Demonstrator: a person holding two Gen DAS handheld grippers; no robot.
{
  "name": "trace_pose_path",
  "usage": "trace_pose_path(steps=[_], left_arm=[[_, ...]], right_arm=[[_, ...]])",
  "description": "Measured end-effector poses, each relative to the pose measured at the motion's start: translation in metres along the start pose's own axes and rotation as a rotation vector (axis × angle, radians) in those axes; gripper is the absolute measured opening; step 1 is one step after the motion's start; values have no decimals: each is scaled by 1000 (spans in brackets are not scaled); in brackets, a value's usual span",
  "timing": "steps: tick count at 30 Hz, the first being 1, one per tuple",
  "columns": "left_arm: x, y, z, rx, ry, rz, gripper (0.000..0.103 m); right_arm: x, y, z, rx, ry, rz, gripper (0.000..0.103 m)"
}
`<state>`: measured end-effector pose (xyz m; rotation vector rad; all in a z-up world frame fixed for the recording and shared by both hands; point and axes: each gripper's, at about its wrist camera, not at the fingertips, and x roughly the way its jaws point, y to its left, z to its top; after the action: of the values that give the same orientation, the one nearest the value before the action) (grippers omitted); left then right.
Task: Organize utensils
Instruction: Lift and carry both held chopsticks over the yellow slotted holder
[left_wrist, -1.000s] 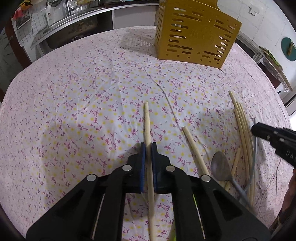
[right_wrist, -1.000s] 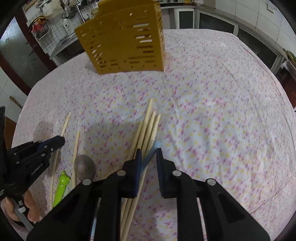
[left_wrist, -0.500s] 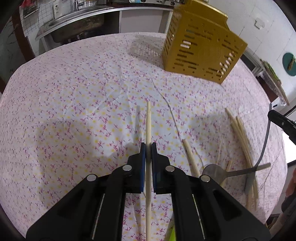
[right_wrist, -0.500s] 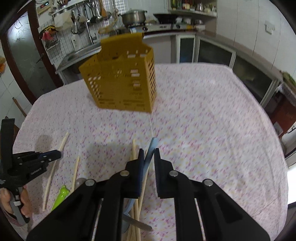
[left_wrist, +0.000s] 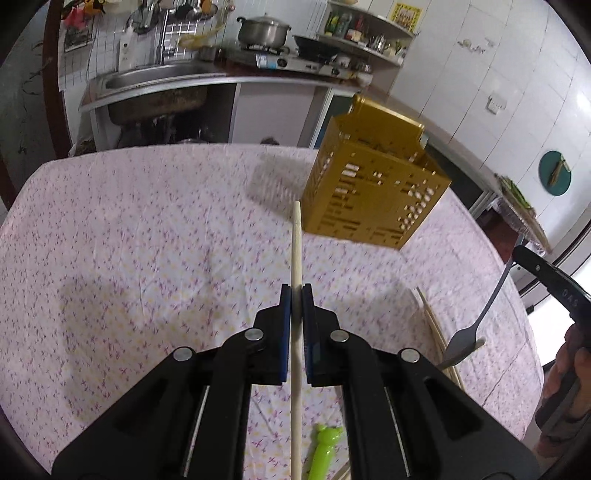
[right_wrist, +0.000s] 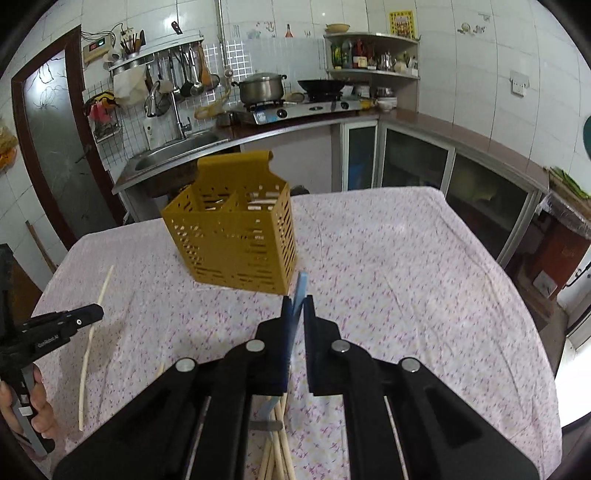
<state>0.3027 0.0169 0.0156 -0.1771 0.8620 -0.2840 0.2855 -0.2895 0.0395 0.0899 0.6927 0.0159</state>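
A mustard-yellow slotted caddy (right_wrist: 236, 236) stands on a white tablecloth (right_wrist: 406, 280) sprinkled with purple and yellow flowers; the chopsticks (left_wrist: 296, 258) are pale wood.

Ahead of my jaws and beyond the far edge of the table in its pink flowered cloth (right_wrist: 406, 258), I see a white-tiled kitchen wall (right_wrist: 461, 48). A stainless steel sink (right_wrist: 173, 155) sits up and to the left of the jaws, with ladles hanging on a wire rack (right_wrist: 177, 70) above it. Straight ahead a steel lidded pot (right_wrist: 261, 87) and a black wok (right_wrist: 320, 85) stand on a gas stove. A corner shelf of bottles (right_wrist: 369, 51) hangs further right. Glass-fronted cabinets (right_wrist: 413, 158) run under the brown counter. A dark brown door frame (right_wrist: 22, 122) stands far left. Daylight comes from the lower right.
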Motion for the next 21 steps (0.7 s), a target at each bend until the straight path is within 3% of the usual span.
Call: trace_pose_path(steps=[11,21], left_arm=[[-11,-8,3,10,-81,-39,5],[-18,-20,3,67,-112,-12,5]], right_arm=[[-6,3,5,-12,-26,1,5],[-4,6,5,-19,-34,9,5]])
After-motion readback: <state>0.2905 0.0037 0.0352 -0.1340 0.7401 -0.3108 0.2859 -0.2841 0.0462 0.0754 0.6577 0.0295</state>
